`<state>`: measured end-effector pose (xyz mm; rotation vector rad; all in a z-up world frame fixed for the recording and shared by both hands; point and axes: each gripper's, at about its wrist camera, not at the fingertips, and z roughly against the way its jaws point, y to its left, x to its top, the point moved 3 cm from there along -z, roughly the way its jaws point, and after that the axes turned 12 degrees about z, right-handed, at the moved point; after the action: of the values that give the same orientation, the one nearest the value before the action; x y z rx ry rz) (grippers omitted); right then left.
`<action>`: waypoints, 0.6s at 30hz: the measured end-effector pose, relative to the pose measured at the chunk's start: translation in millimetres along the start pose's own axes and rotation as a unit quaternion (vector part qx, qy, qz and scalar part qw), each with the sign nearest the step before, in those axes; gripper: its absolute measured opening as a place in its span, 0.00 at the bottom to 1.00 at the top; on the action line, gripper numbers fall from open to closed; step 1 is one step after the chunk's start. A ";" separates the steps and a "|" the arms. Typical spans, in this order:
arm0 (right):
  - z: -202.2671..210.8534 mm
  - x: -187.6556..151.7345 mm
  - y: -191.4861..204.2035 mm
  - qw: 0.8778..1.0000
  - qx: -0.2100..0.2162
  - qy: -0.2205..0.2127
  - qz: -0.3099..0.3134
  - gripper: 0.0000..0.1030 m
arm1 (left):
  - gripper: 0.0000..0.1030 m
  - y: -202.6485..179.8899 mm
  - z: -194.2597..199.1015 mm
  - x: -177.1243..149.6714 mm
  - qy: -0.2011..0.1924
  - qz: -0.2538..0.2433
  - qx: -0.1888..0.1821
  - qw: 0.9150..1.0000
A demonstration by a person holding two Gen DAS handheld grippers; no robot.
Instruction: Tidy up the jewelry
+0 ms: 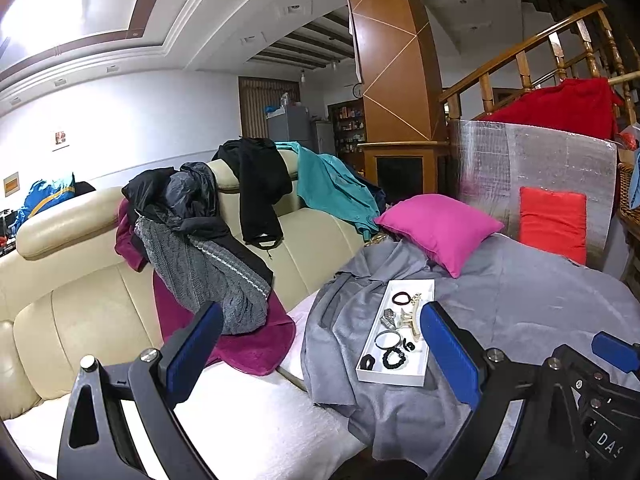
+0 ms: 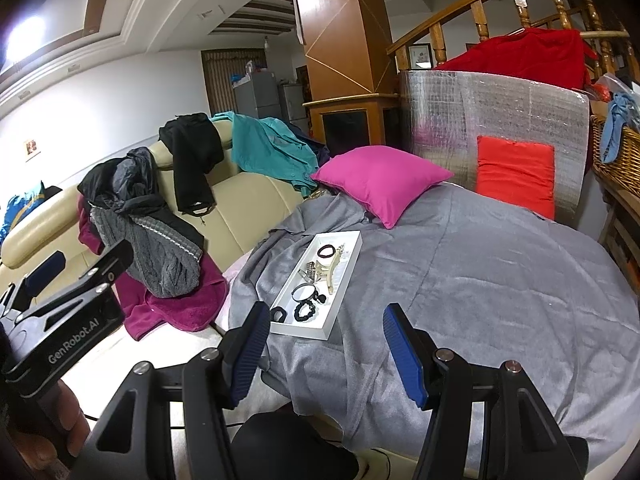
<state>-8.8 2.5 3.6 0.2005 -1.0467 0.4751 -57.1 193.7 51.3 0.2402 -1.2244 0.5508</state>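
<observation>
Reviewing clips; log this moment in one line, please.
left gripper open, empty | right gripper open, empty | jewelry in white tray on grey blanket

A cream sofa [image 1: 80, 308] on the left carries a heap of dark clothes [image 1: 200, 240] and a teal jacket [image 1: 332, 188]. Farther right, a pink cushion [image 1: 440, 226] lies on a grey blanket [image 1: 540, 312], with a red cushion [image 1: 554, 222] against a silver panel [image 1: 540, 156].

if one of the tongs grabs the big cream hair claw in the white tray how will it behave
The cream hair claw looks like rigid plastic, so probably stiff and light. Its curved, glossy body may slip between pads. It lies against other pieces in the white tray, so lifting could nudge them.
</observation>
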 end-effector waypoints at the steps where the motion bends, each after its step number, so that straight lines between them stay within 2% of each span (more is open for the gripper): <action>1: -0.3 0.2 0.3 1.000 0.000 0.000 0.001 0.61 | 0.96 0.1 0.0 -0.3 0.000 -0.001 0.001 1.000; 18: -20.3 1.8 5.6 1.000 -0.001 0.013 0.011 0.61 | 0.96 11.1 -13.0 -9.1 0.007 -0.004 0.020 1.000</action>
<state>5.2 15.6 -5.2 0.1811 -1.0256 0.4948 -54.3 206.6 37.2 0.2754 -1.1998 0.5701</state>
